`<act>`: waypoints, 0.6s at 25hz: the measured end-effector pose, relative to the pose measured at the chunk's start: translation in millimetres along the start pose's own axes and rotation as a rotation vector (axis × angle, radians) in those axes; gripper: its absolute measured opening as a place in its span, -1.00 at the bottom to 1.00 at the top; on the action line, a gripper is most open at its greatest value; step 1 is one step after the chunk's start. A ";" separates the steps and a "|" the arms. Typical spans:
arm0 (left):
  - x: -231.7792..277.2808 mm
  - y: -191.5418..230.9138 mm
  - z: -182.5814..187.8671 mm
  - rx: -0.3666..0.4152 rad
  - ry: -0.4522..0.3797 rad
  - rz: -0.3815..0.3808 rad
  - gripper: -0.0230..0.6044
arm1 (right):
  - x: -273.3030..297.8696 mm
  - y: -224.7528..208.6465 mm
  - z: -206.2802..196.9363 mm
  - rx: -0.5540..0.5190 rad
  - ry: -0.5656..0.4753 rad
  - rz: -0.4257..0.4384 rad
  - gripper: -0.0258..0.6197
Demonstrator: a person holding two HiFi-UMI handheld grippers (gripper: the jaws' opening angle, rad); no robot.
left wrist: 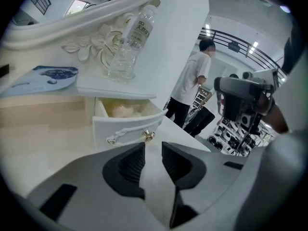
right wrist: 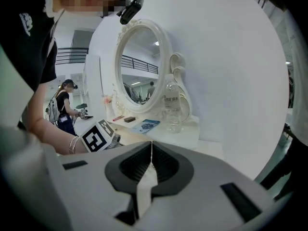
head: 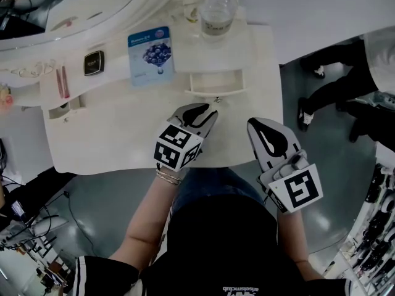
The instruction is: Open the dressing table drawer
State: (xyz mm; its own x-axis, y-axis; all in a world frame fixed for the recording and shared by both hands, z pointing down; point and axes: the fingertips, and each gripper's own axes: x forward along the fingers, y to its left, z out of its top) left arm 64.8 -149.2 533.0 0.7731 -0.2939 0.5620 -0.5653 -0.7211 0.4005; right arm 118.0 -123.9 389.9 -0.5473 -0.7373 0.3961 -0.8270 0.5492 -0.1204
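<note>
The small white drawer (head: 215,82) of the dressing table stands pulled partway out, its front (left wrist: 126,129) carrying a brass knob (left wrist: 149,135) and a raised scroll. Something pale lies inside it. My left gripper (head: 212,108) sits just in front of the knob (head: 217,99), a short gap away. In the left gripper view the left gripper (left wrist: 153,146) has its jaws apart with nothing between them. My right gripper (head: 253,124) hovers over the tabletop to the right of the drawer. Seen in its own view, the right gripper (right wrist: 151,144) is shut and empty.
A clear water bottle (head: 217,8) stands on the shelf above the drawer, beside a blue sachet (head: 150,53) and a dark compact (head: 94,62). The oval mirror (right wrist: 139,66) rises behind. A person's legs (head: 336,79) stand past the table's right edge.
</note>
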 end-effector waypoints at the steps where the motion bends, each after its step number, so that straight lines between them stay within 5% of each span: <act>1: -3.5 -0.5 0.6 0.009 -0.002 0.003 -0.55 | 0.4 1.9 1.7 0.000 -0.006 0.004 -0.86; 15: -41.7 -15.0 23.0 0.094 -0.048 0.035 -0.75 | -6.0 6.6 7.2 -0.043 -0.021 0.030 -0.86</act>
State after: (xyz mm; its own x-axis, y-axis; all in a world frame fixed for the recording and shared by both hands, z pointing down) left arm 47.6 -140.6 486.9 0.7675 -0.3480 0.5384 -0.5646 -0.7648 0.3105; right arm 114.8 -118.7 380.2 -0.5749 -0.7282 0.3732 -0.8040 0.5875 -0.0923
